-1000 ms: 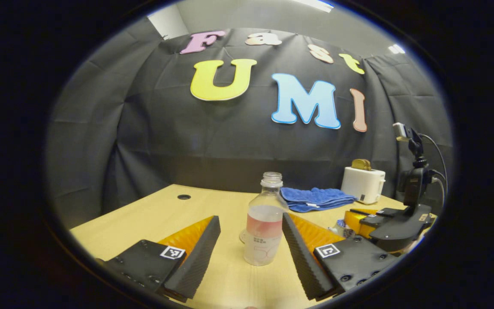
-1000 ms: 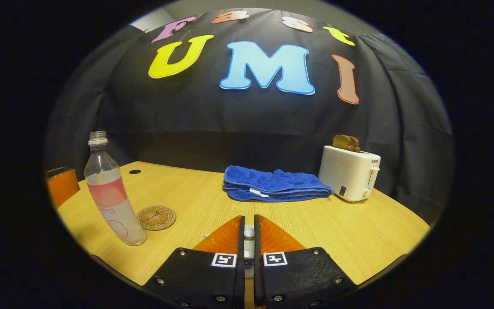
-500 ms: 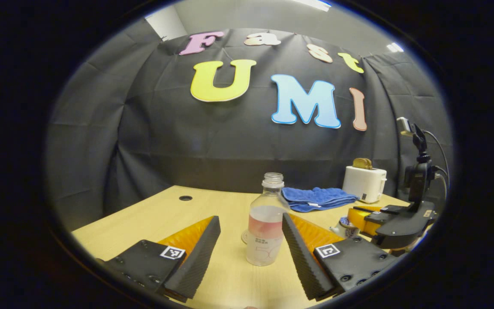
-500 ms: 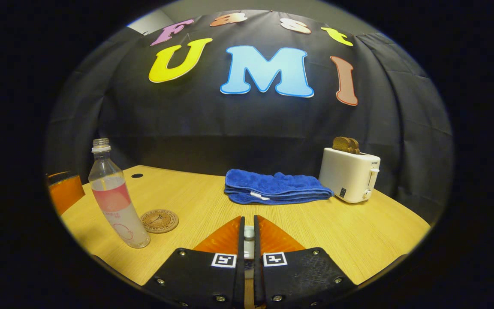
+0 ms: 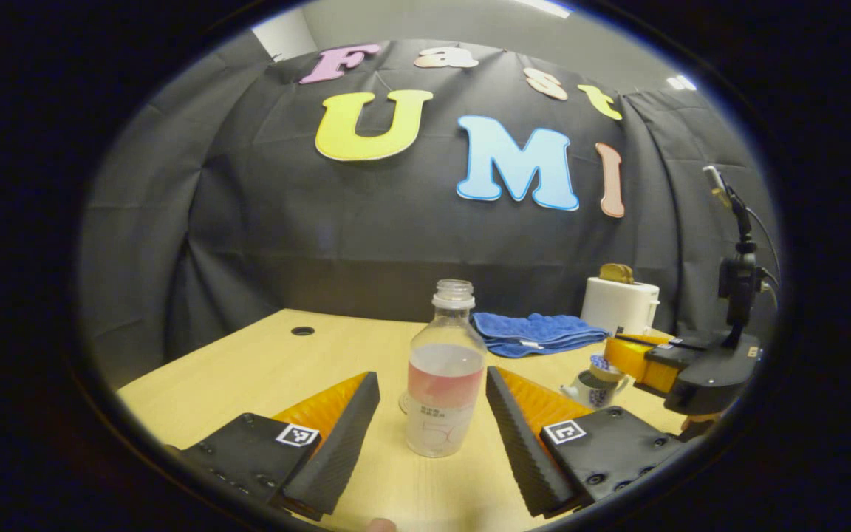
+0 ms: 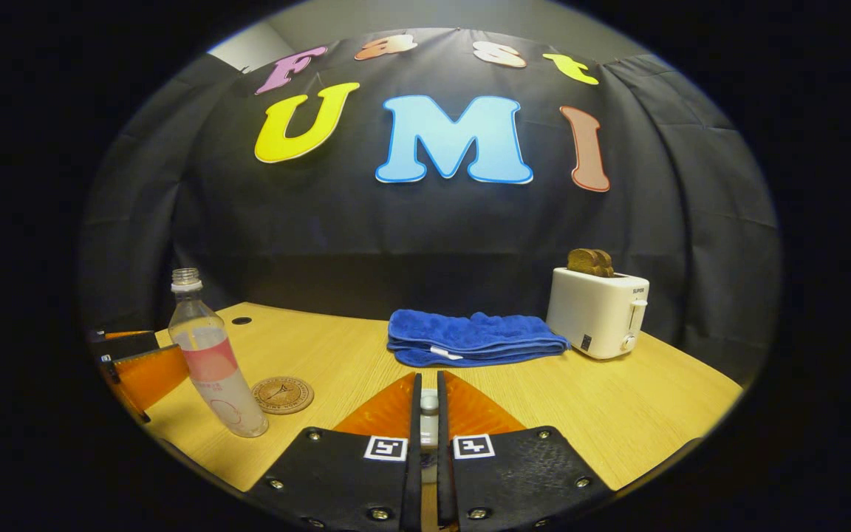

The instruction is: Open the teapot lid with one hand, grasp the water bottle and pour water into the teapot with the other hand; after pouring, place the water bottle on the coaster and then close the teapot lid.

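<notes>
The wooden table (image 6: 580, 414) is cut off at the lower edge of both views. In the right gripper view, the blue towel (image 6: 473, 338) is seen at 12 o'clock from the right gripper (image 6: 425, 403) and the white toaster (image 6: 597, 310), with toast in its slot, at 2 o'clock. The water bottle (image 5: 444, 384) stands uncapped and upright on the table between the spread, released fingers of the left gripper (image 5: 431, 414), neither finger touching it; in the left gripper view the coaster is almost wholly hidden behind its base, while in the right gripper view the coaster (image 6: 283, 394) is seen lying just beside the bottle. The teapot (image 5: 594, 378) is partly hidden by the left gripper's right finger, at 3 o'clock from the bottle. The right gripper is clenched on the lid knob (image 6: 430, 403), most of the lid being hidden between the fingers. Compared with a second ago, the lid is raised clear of the teapot, whose open mouth is now exposed.
</notes>
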The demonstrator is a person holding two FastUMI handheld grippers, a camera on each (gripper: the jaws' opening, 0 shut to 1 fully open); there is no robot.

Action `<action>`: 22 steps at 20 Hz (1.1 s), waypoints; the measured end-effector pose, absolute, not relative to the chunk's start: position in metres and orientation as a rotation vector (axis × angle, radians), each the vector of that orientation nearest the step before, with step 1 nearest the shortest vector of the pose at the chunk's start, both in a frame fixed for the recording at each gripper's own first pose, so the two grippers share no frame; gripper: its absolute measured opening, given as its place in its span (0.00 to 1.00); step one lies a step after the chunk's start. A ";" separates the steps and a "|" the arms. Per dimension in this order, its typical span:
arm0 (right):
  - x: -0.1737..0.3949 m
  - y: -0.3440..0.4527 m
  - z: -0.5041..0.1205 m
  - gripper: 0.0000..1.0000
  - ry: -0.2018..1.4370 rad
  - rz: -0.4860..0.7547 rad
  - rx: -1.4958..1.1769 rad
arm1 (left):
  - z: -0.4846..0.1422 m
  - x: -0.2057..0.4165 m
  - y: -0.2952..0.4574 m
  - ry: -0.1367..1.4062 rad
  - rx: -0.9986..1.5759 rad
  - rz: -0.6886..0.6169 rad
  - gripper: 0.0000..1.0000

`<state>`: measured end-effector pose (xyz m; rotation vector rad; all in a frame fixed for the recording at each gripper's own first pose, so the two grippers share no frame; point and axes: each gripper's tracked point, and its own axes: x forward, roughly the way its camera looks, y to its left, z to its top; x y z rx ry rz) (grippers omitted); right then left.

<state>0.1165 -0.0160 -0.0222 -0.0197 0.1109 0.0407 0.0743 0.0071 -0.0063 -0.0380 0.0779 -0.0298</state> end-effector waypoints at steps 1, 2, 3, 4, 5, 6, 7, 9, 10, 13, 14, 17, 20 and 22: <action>0.116 -0.019 -0.021 0.08 0.106 0.037 -0.021 | -0.011 0.078 0.005 0.086 -0.034 -0.033 1.00; 0.114 -0.022 -0.020 0.08 0.101 0.032 -0.022 | -0.014 0.082 0.005 0.092 -0.032 -0.032 1.00; 0.113 -0.026 -0.018 0.08 0.097 0.029 -0.022 | -0.018 0.087 0.003 0.100 -0.031 -0.036 1.00; 0.111 -0.029 -0.018 0.08 0.093 0.025 -0.020 | -0.021 0.090 0.001 0.108 -0.027 -0.040 1.00; 0.110 -0.033 -0.017 0.08 0.092 0.023 -0.018 | -0.025 0.094 -0.001 0.114 -0.020 -0.041 1.00; 0.109 -0.036 -0.018 0.08 0.090 0.020 -0.016 | -0.026 0.097 -0.002 0.121 -0.010 -0.041 1.00; 0.109 -0.041 -0.018 0.08 0.092 0.015 -0.016 | -0.030 0.101 -0.004 0.127 0.000 -0.040 1.00; 0.106 -0.049 -0.019 0.08 0.094 0.004 -0.012 | -0.034 0.106 -0.006 0.136 0.016 -0.037 0.99; 0.105 -0.053 -0.021 0.08 0.095 -0.001 -0.006 | -0.036 0.110 -0.008 0.139 0.023 -0.038 1.00; 0.103 -0.064 -0.025 0.08 0.105 -0.015 0.011 | -0.038 0.115 -0.008 0.144 0.052 -0.025 1.00; 0.101 -0.068 -0.027 0.08 0.107 -0.020 0.014 | -0.039 0.117 -0.007 0.145 0.060 -0.021 1.00; 0.098 -0.074 -0.031 0.08 0.114 -0.026 0.026 | -0.044 0.117 -0.004 0.155 0.086 -0.006 0.98; 0.097 -0.077 -0.035 0.08 0.121 -0.026 0.038 | -0.043 0.119 -0.005 0.155 0.098 -0.012 0.87; 0.096 -0.078 -0.038 0.08 0.128 -0.024 0.046 | -0.042 0.120 -0.007 0.156 0.127 -0.018 0.84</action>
